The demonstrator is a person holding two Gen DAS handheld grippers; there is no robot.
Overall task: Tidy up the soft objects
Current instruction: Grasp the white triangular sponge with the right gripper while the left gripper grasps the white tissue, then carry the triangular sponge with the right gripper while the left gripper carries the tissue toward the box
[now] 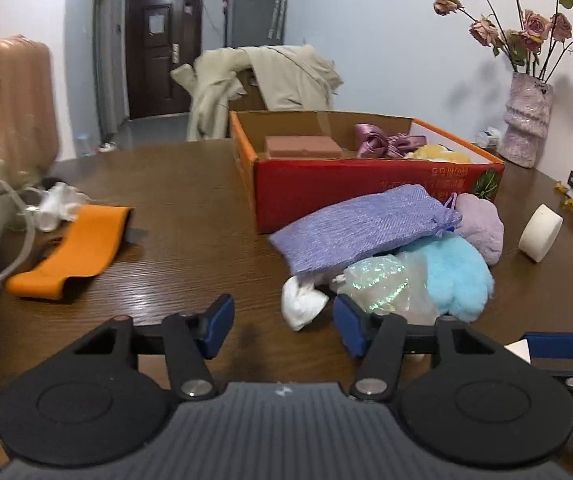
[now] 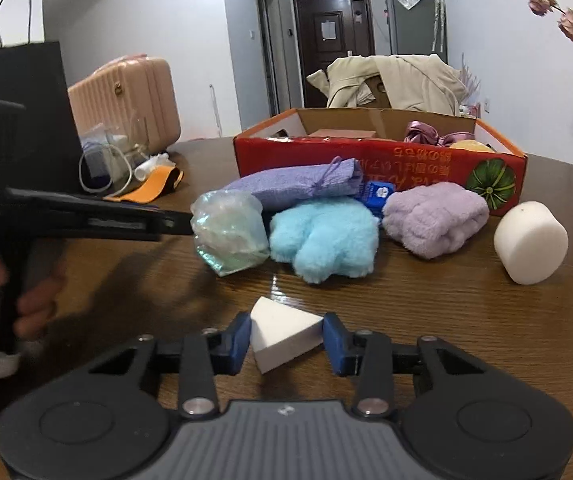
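Note:
A pile of soft things lies in front of the red cardboard box (image 1: pixel 366 188) (image 2: pixel 366 160): a purple pouch (image 1: pixel 358 228) (image 2: pixel 298 184), a blue fluffy toy (image 1: pixel 456 272) (image 2: pixel 326 240), a lilac fluffy piece (image 1: pixel 482 224) (image 2: pixel 434 216), a shiny plastic bag (image 1: pixel 386 284) (image 2: pixel 228 232) and a white cloth (image 1: pixel 300 306). My left gripper (image 1: pixel 284 326) is open and empty just before the white cloth. My right gripper (image 2: pixel 286 338) is shut on a white wedge sponge (image 2: pixel 282 334) low over the table. A white round sponge (image 1: pixel 540 232) (image 2: pixel 530 240) lies to the right.
The box holds a pink block (image 1: pixel 304 146), a satin bow (image 1: pixel 382 144) and a yellow thing. An orange band (image 1: pixel 74 252), cables and a white cloth lie at the left. A vase of roses (image 1: pixel 526 120) stands at the back right. A black paper bag (image 2: pixel 18 120) stands left.

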